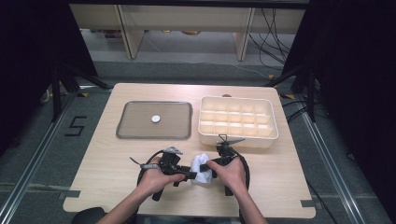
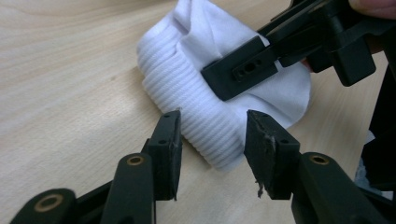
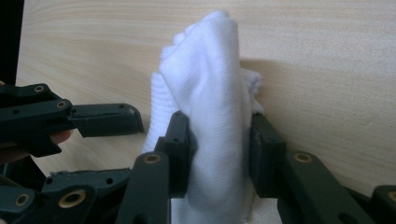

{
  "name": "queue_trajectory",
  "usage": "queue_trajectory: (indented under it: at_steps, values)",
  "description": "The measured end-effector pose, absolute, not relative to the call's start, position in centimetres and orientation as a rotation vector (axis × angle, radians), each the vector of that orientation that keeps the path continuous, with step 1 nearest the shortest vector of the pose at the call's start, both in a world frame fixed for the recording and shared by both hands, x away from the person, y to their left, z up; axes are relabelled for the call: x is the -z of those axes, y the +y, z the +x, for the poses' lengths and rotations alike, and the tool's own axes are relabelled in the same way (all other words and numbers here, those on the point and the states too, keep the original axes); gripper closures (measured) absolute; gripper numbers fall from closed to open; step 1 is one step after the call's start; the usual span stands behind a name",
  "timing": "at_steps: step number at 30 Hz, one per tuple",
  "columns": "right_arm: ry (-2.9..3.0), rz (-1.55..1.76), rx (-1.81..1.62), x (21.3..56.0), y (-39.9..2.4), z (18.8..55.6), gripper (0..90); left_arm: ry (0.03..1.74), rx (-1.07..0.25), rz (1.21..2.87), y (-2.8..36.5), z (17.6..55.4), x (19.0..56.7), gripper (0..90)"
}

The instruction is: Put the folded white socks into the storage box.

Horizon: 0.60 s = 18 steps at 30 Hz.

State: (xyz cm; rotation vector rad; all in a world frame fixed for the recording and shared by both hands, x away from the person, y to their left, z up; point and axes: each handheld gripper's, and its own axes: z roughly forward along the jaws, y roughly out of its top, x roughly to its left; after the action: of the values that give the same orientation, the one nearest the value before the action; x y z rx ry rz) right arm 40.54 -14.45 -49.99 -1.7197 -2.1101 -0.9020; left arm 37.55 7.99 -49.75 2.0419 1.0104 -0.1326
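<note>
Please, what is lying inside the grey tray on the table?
Inside the grey tray lies one small white round disc, near its middle, on the flat bottom. Nothing else shows there. What is under the disc is covered, and its material is too small to tell.

readable text: a single black digit "5" [image 1: 75, 126] is marked on the grey floor [image 1: 42, 140], left of the wooden table | other labels, brands, signs: none can be read on any object in the views
</note>
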Motion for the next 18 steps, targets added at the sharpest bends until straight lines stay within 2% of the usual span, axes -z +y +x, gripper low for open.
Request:
queue_trajectory:
  at_steps: [12, 18]
  values:
    - [-2.153, -1.692, 0.945, 49.6, -14.2, 40.2, 69.3, 1.017, 0.055, 2.006, 9.0, 37.3, 49.4, 51.6]
    - [-2.192, -1.73, 0.934, 48.8, -14.2, 39.9, 69.4, 1.011, -0.024, 1.984, 9.7, 37.1, 49.3, 48.3]
